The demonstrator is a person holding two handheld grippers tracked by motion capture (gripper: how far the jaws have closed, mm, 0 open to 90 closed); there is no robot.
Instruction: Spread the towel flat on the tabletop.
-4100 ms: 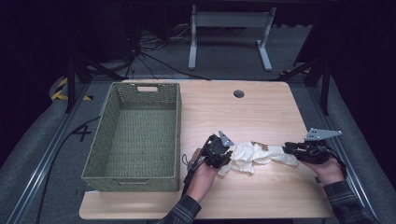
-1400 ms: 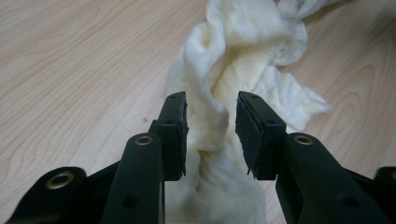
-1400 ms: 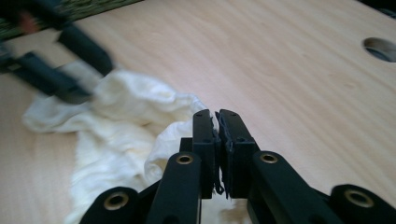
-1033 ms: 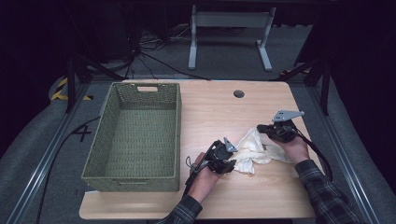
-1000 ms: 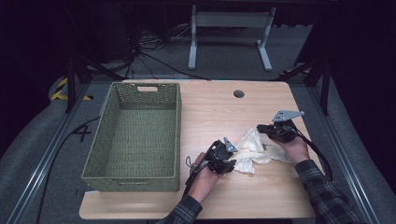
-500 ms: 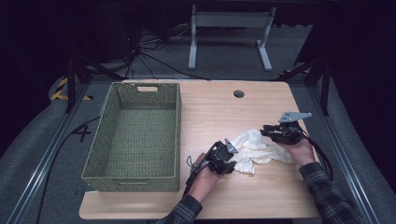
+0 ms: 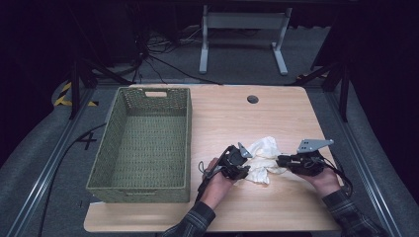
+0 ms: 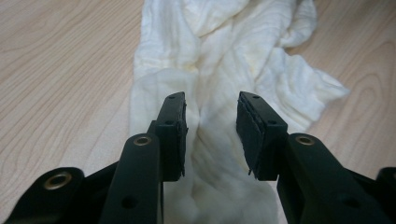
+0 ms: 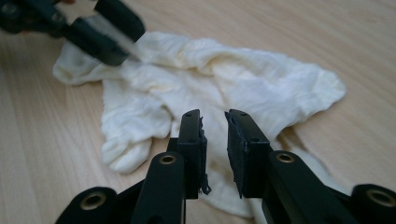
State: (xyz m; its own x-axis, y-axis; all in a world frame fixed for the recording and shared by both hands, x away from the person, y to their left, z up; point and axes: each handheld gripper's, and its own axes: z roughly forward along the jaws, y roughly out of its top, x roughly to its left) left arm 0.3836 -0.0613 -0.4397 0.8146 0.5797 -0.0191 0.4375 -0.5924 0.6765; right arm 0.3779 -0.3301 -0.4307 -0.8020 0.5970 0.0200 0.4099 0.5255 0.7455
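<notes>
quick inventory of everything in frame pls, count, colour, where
crumpled cream-white cloth: 1, cream, on the table's right half between the two tongs
green woven rectangular basket: 1, olive green, left half of the table, nothing visible inside
light wooden table: 1, pale wood, centre; dark round grommet hole near its far edge
grey metal stand: 1, on the floor beyond the table
left tongs: 1, black, jaws open astride a cloth fold
right tongs: 1, black, jaws slightly apart over the cloth edge, nothing clamped
hands: 2, sleeves plaid, bottom edge
</notes>
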